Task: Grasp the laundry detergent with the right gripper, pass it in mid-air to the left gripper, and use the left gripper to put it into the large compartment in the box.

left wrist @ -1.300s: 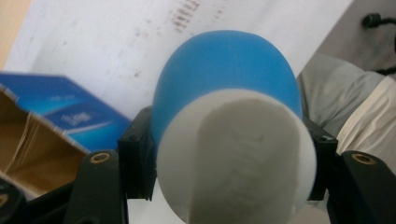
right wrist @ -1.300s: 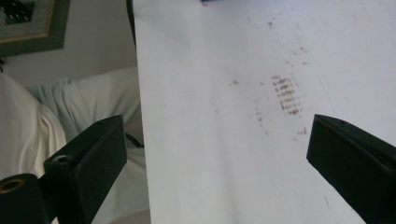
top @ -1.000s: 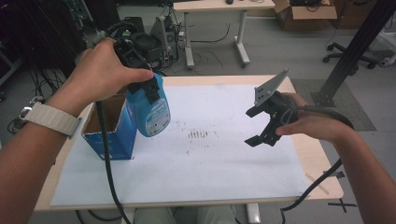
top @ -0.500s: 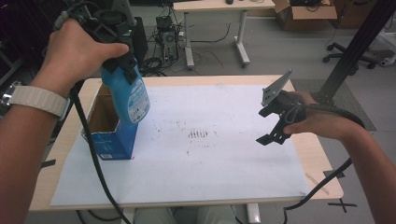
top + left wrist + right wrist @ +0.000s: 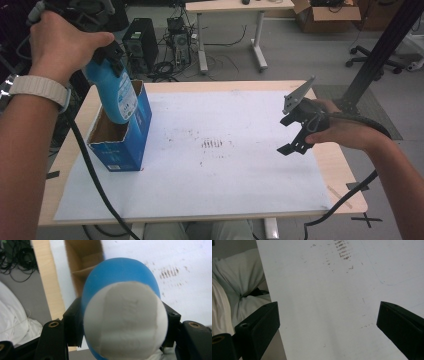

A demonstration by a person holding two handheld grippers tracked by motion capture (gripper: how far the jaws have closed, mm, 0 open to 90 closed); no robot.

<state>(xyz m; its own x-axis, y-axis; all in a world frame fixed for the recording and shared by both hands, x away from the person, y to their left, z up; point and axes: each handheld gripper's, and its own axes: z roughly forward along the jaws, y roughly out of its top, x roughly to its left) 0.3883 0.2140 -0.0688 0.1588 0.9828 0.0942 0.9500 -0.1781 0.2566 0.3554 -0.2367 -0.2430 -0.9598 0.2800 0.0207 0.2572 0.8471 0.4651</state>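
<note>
My left gripper (image 5: 113,56) is shut on a blue bottle (image 5: 116,97) at the table's far left and holds it tilted over an open blue cardboard box (image 5: 125,147). The bottle's lower end hangs at the box's opening. In the left gripper view the black jaws clamp both sides of the bottle (image 5: 120,277). Its white end faces the camera, with the box's brown inside (image 5: 83,262) beyond it. My right gripper (image 5: 286,136) hovers open over the right part of the white sheet (image 5: 225,175). In the right gripper view the right gripper (image 5: 328,320) has nothing between its wide jaws.
The white sheet (image 5: 324,290) covers most of the wooden table (image 5: 345,175) and bears dark smudges (image 5: 212,144) at its middle. Cables trail from both grippers over the near edge. Behind the table are another table, a computer tower and a cardboard box on the floor.
My left hand has carried the bottle up and to the left, from beside the box's right wall to over its opening. The right gripper has hardly moved.
</note>
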